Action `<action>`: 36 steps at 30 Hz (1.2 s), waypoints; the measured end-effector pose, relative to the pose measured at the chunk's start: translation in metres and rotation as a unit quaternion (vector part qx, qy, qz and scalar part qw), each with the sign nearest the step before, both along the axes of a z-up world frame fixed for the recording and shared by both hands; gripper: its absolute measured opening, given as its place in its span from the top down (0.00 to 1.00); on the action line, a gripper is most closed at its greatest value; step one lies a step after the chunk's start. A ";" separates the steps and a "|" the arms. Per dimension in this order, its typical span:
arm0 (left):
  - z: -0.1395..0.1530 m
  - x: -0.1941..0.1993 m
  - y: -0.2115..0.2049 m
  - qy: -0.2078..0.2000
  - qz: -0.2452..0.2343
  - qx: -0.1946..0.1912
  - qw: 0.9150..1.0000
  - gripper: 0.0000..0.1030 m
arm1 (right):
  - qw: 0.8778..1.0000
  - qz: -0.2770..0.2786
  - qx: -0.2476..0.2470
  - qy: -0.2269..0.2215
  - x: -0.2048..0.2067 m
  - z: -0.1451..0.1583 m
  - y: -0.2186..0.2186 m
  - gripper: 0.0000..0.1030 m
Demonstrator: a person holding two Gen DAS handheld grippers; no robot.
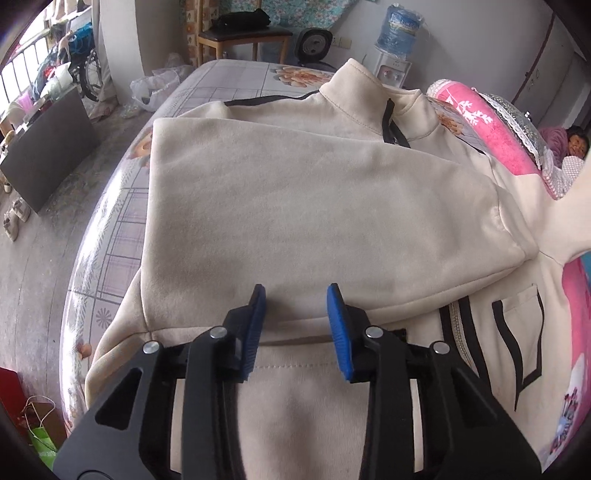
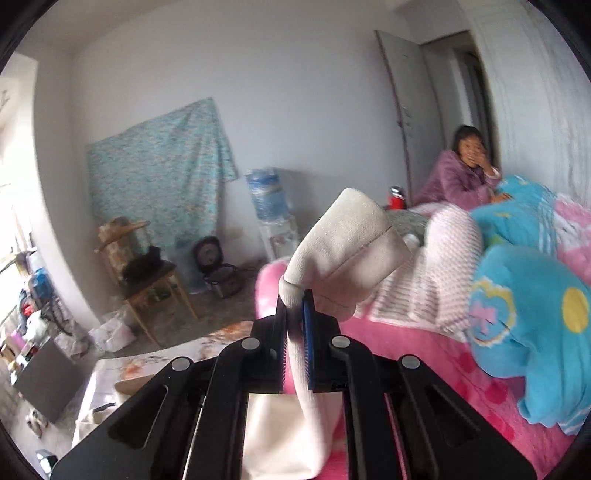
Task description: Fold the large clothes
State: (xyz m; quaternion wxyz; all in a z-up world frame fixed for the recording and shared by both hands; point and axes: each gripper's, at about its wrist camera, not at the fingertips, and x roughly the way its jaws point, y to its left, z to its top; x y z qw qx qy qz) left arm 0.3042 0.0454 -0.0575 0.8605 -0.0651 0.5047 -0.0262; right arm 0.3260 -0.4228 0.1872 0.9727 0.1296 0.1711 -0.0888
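Observation:
A cream zip jacket (image 1: 295,206) with black trim lies spread on the bed, collar (image 1: 354,85) at the far end. Its left sleeve is folded across the chest. My left gripper (image 1: 297,290) hovers over the jacket's lower part, jaws apart, with no cloth pinched between the blue pads. The other sleeve (image 1: 576,206) rises off the bed at the right edge of the left wrist view. My right gripper (image 2: 296,299) is shut on that sleeve, just below its cuff (image 2: 351,240), and holds it up in the air above the bed.
The bed has a grey checked floral sheet (image 1: 122,206). Pink and blue quilts (image 2: 517,314) are piled along its right side. A person (image 2: 465,173) sits behind them. A chair (image 1: 243,33), a water dispenser (image 1: 399,33) and a dark board (image 1: 48,147) stand on the floor beyond.

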 end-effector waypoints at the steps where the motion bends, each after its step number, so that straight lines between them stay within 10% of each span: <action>1: 0.002 -0.002 0.002 0.001 -0.005 0.004 1.000 0.68 | 0.999 0.034 -0.001 -0.014 0.000 0.010 0.024 0.92; 7: 0.011 -0.018 0.025 -0.003 0.005 -0.015 1.000 0.70 | 0.973 0.226 0.027 -0.029 0.003 0.009 0.145 0.87; 10: 0.011 -0.028 0.041 -0.003 0.016 -0.047 0.999 0.70 | 0.944 0.324 0.058 0.021 0.006 -0.032 0.188 0.44; 13: 0.013 -0.039 0.056 -0.005 0.020 -0.068 0.997 0.70 | 0.925 0.371 0.042 0.066 -0.005 -0.078 0.209 0.44; 26: 0.034 0.009 0.083 -0.039 0.062 -0.152 0.986 0.67 | 0.942 0.253 -0.003 0.223 -0.044 -0.192 0.131 0.35; 36: -0.002 0.077 0.064 0.014 0.092 -0.060 0.994 0.67 | 0.946 0.225 0.027 0.230 -0.051 -0.213 0.095 0.35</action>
